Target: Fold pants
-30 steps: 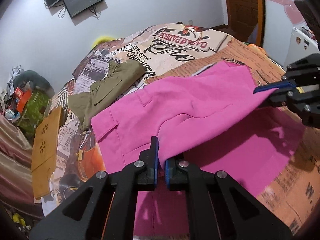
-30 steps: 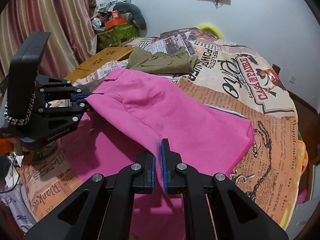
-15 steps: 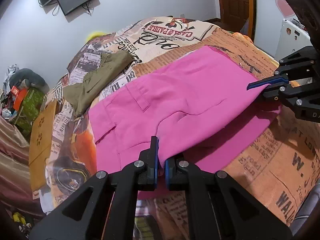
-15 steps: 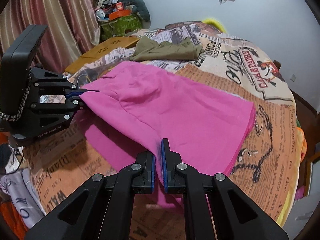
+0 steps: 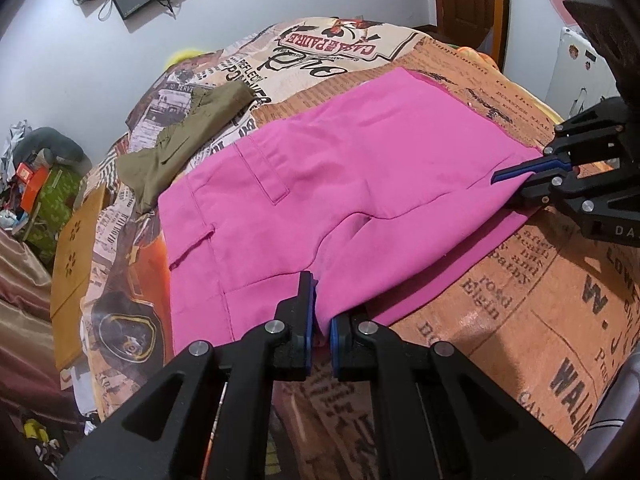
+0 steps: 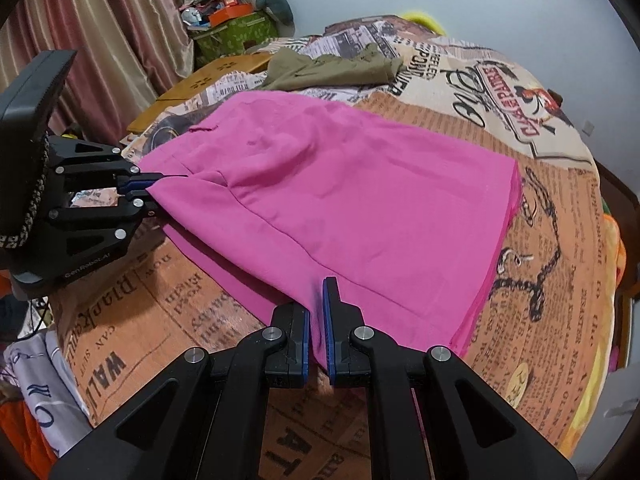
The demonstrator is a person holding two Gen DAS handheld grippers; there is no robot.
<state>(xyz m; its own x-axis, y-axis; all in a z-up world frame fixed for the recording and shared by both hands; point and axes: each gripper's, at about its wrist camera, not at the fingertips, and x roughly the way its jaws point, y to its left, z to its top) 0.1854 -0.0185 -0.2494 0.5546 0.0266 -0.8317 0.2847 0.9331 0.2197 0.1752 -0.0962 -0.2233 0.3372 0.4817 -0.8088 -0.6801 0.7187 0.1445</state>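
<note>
The pink pants (image 5: 360, 184) lie folded double mid-bed, near its front edge. Left gripper (image 5: 320, 320) and right gripper (image 6: 317, 316) each pinch the top layer's near hem. Lower both evenly (hems aligned) before letting the fingers part.
</note>
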